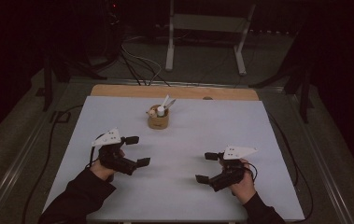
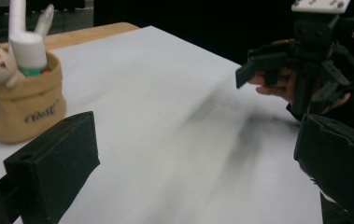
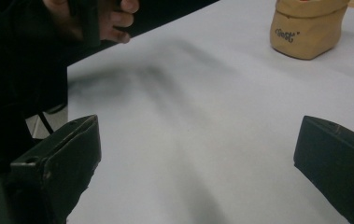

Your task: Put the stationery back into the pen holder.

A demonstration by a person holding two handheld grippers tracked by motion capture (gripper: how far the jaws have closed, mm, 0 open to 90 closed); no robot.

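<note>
In tan pouch (image 1: 158, 121), tube (image 1: 161, 110) upright.

A wide stretch of bare white table cover (image 1: 184, 154) lies between the left gripper (image 1: 137, 150) and right gripper (image 1: 207, 167); the only obstacle is the tan pouch (image 1: 158, 120), standing well beyond both

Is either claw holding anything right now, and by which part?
Nothing held. Left claw and right claw are both open over the table, apart from the pouch.
</note>
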